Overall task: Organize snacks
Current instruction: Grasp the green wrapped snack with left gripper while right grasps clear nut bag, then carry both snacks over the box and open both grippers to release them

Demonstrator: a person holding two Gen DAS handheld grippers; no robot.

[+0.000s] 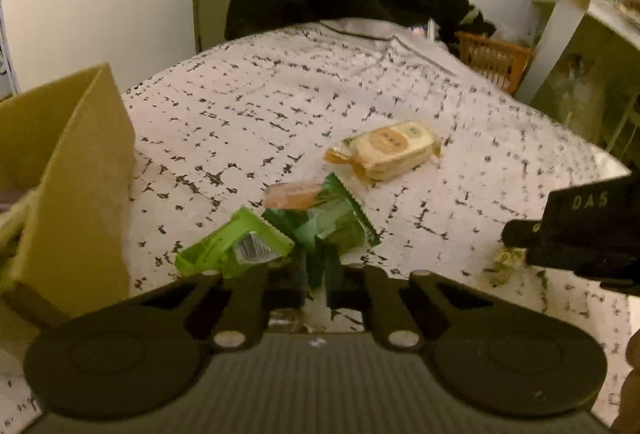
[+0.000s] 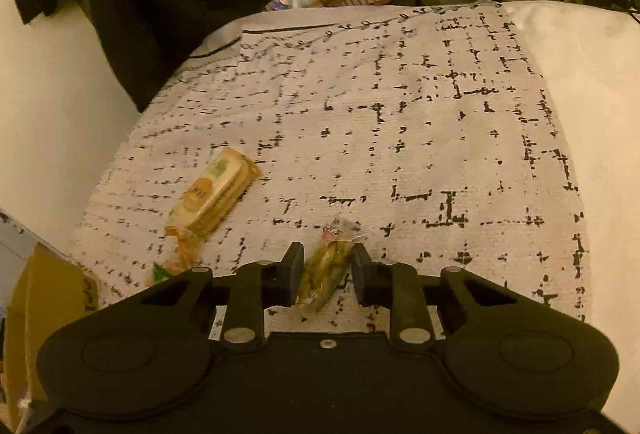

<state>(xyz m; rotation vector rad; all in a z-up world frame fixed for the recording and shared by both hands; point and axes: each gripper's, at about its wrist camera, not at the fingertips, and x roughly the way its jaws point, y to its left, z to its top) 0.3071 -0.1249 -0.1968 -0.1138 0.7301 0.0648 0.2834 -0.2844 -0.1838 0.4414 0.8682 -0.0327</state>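
The left gripper [image 1: 316, 274] is pinched narrow on a dark green packet [image 1: 320, 262] among loose green wrappers [image 1: 236, 246], which may drag along or slip free. The right gripper [image 2: 326, 270] stands part open around a clear snack bag [image 2: 326, 266]; I cannot tell if it touches. Beyond lie the cracker pack [image 1: 384, 149] and cardboard box [image 1: 72, 169].

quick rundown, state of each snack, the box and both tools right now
left tool: shut on green wrappers
green wrappers: bunched, pinched at one end
pink packet: among the wrappers
cracker pack: sealed, lying flat on the cloth, untouched
right tool: open, straddling the pistachio bag
pistachio bag: lying on the cloth between the tool's fingers
cardboard box: open, flap upright
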